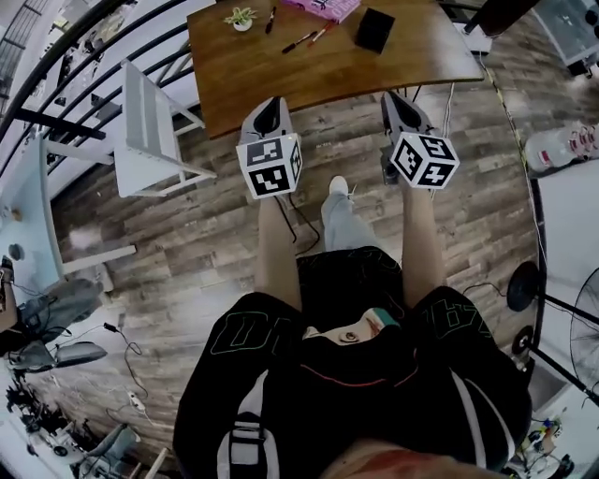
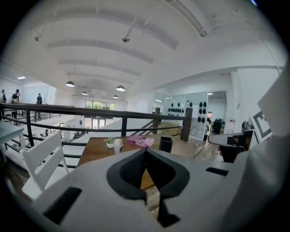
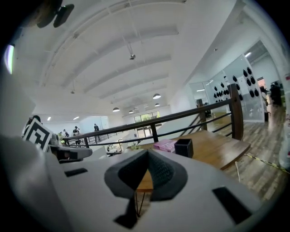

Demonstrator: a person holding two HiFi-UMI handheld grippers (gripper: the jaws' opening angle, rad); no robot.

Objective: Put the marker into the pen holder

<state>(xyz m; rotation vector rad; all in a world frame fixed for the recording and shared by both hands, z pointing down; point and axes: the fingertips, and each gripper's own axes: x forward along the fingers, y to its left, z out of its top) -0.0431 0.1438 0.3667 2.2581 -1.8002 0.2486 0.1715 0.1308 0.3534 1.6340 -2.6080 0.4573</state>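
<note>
Left hand-held gripper (image 1: pixel 268 114) empty; markers (image 1: pixel 299 41) outside pen holder (image 1: pixel 374 30).

bench (image 1: pixel 374 75) far side and pink book (image 1: pixel 323 7) are cut off by the head view's top edge. markers (image 1: pixel 301 40) too small to tell caps. pen holder (image 1: pixel 374 30) inside is hidden. left gripper (image 2: pixel 146 152) and right gripper (image 3: pixel 147 153) bodies hide the bench's near part in their own views.
</note>
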